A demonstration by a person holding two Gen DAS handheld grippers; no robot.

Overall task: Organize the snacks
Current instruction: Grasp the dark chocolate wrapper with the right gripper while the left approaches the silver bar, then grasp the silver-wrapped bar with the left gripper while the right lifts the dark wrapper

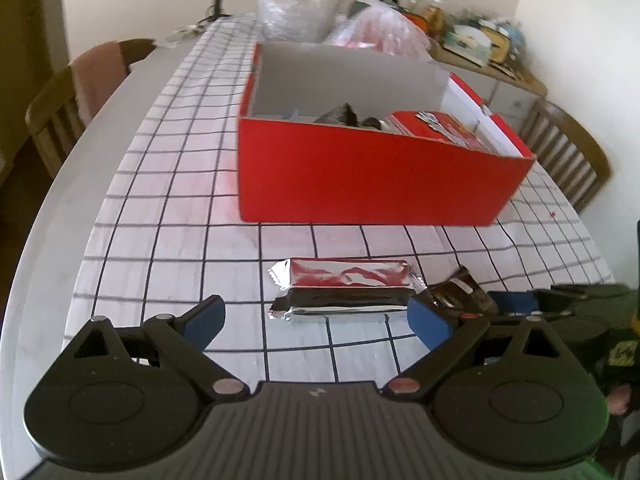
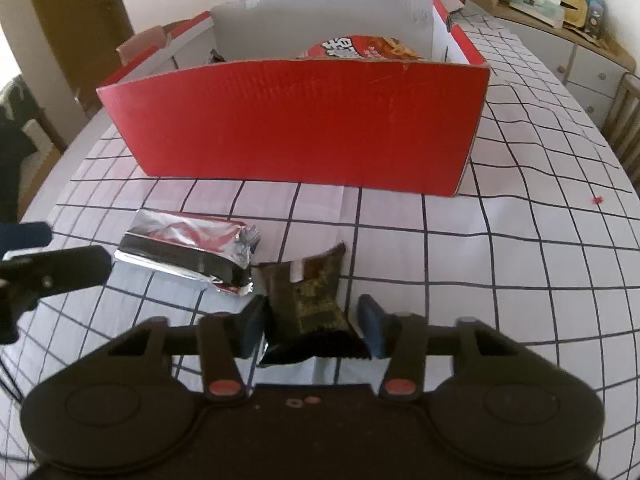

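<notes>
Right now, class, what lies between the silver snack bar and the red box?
Only bare checked tablecloth. Both wrist views show an open strip between the silver snack bar and the red box.

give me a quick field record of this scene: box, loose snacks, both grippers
box: red cardboard box, open top, on the checked tablecloth, snacks already inside
loose snacks: silver and red bar; dark packet
left gripper: open, fingers either side of the bar, not closed on it
right gripper: open, fingers flank the dark packet; contact unclear
bar and packet: side by side in front of the box
</notes>
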